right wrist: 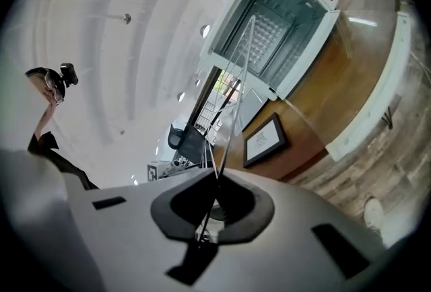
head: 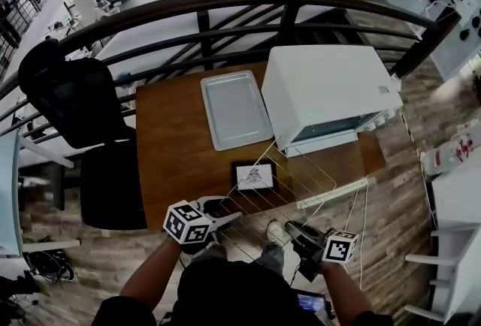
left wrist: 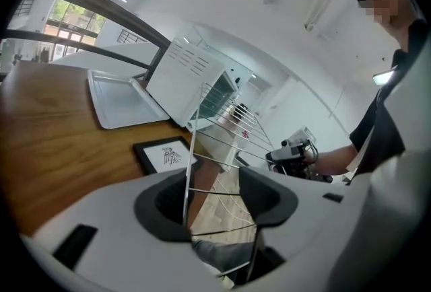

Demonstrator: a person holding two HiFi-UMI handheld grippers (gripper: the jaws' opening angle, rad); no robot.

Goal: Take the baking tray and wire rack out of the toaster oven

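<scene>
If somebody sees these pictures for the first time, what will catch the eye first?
The wire rack, held in the air over the table's front edge: the right hand-held gripper is shut on it, and the left hand-held gripper holds its jaws apart around one wire. Behind it the white toaster oven stands open on the wooden table, the baking tray flat beside it.

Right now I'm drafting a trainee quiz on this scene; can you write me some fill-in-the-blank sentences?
The baking tray lies on the table, at the ___ of the toaster oven in the head view.
The shut fingers of the ___ gripper pinch the wire rack.
The toaster oven's door is ___.
Missing: left; right; open.
</scene>
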